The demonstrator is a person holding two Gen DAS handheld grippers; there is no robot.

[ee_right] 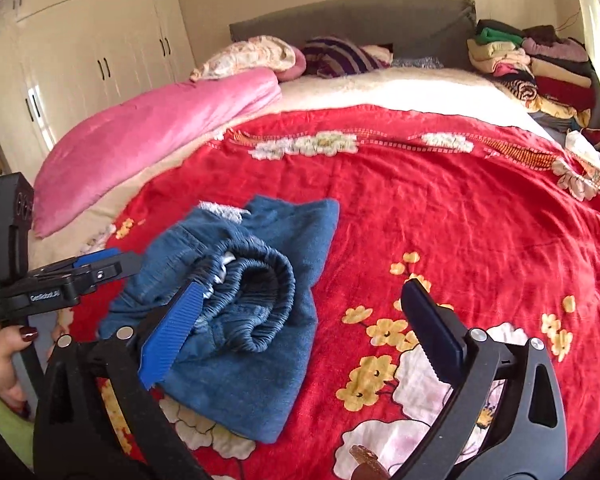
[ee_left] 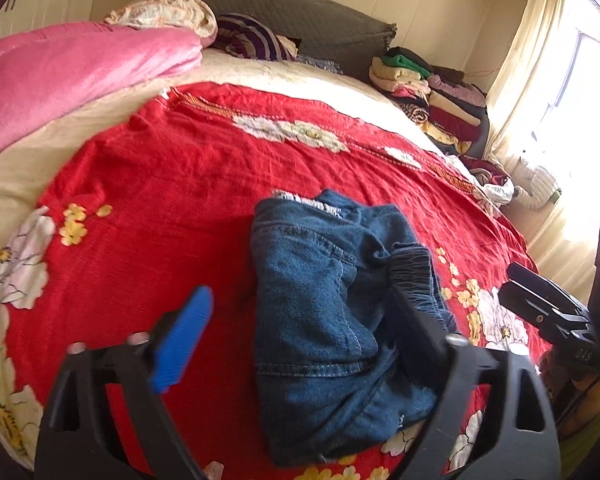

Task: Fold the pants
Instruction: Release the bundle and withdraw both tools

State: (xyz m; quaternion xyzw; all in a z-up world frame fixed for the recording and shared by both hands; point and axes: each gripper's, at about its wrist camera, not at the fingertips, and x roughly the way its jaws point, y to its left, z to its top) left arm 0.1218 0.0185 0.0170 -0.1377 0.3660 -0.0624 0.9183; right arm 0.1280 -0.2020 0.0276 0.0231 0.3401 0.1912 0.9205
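My worry is the top layer: the elastic waistband (ee_right: pixel 256 280) bulges up, so the fold could spring apart, or a finger could snag it and drag the bundle askew. The jeans (ee_left: pixel 328 320) sit folded in a compact bundle on the red blanket (ee_left: pixel 160 184), straight ahead of my left gripper (ee_left: pixel 300 320), between its 2 wide-open fingers, nothing held. My right gripper (ee_right: pixel 304 328) is also wide open and empty, with the bundle ahead-left, its left finger over the waistband.

Blue denim pants (ee_left: pixel 324 320) folded into compact bundle (elastic waistband bunched on top), lying on red floral bedspread (ee_right: pixel 440 208).
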